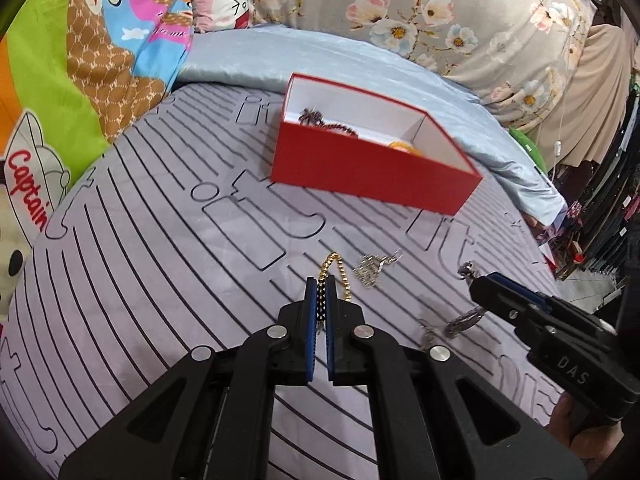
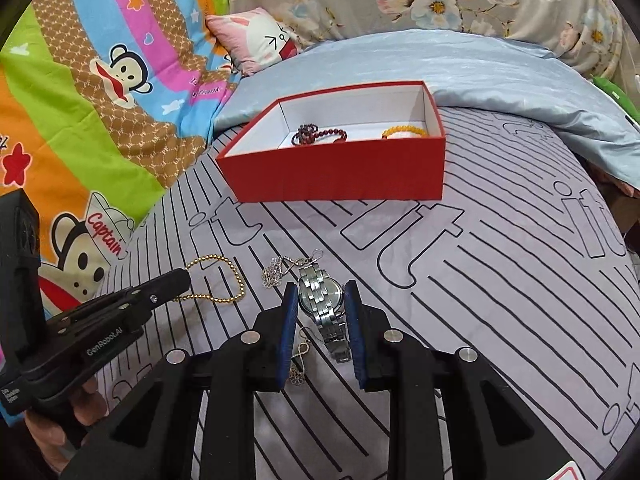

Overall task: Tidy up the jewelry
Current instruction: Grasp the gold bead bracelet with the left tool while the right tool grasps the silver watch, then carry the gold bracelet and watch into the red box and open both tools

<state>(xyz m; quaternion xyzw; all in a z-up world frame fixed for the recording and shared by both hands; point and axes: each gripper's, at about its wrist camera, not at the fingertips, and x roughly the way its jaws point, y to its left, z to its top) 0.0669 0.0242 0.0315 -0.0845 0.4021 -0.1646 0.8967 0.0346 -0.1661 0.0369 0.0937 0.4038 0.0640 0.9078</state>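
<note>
A red box [image 1: 368,172] with a white inside sits on the striped grey bedsheet; it also shows in the right wrist view [image 2: 340,176]. In it lie a dark red bead bracelet [image 2: 318,135] and a yellow bead bracelet [image 2: 404,132]. My left gripper [image 1: 320,286] is shut on a gold bead chain [image 1: 334,266], which lies on the sheet [image 2: 216,280]. My right gripper [image 2: 322,294] is open around a silver watch [image 2: 322,300], jaws on either side of it. A silver pendant chain [image 2: 276,272] lies between chain and watch. Another thin chain [image 2: 300,360] lies under the right gripper.
A pale blue satin quilt [image 2: 500,72] is bunched behind the box. A cartoon monkey blanket [image 2: 80,100] and a pink pillow [image 2: 256,40] lie at the left. Floral fabric [image 1: 460,20] is at the back. The bed edge drops off at the right.
</note>
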